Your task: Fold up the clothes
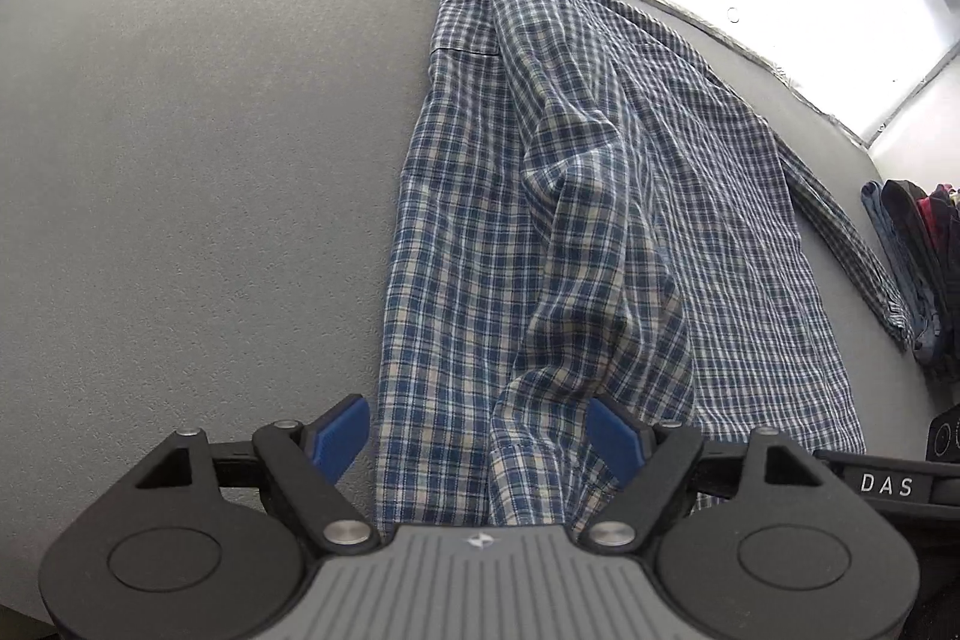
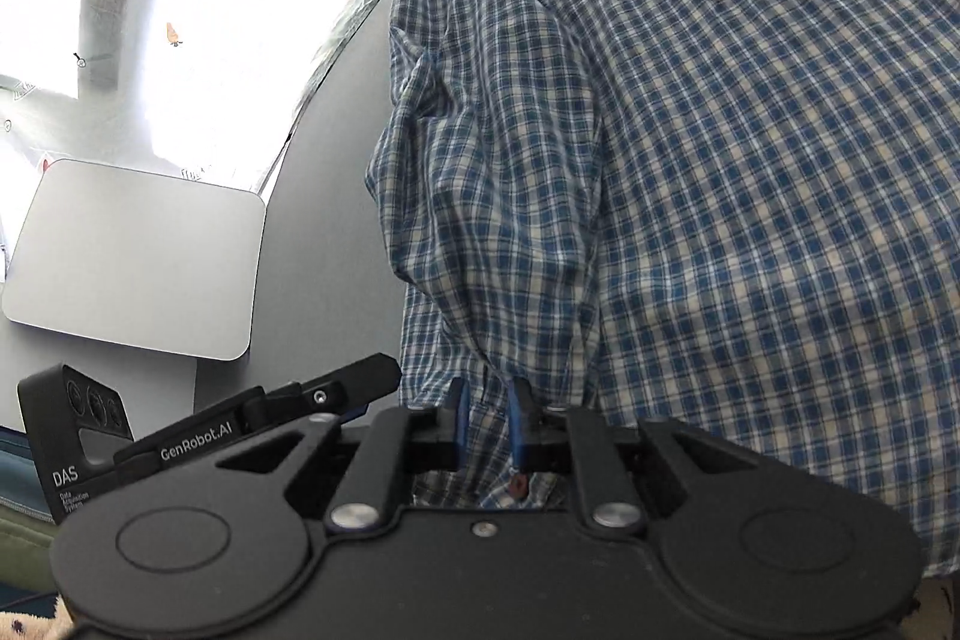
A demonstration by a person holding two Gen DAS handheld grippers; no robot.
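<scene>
2 grippers differ: right gripper [image 2: 487, 418] clamps the shirt [image 2: 690, 160] hem, left gripper [image 1: 480, 439] gapes around it unclamped, risking a lopsided fold.

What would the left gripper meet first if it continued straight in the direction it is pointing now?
Most likely the plaid shirt. The left gripper has open jaws and the shirt's near hem already lies between its fingers, so it would meet the cloth, with the grey table beneath. Depth is uncertain.
</scene>
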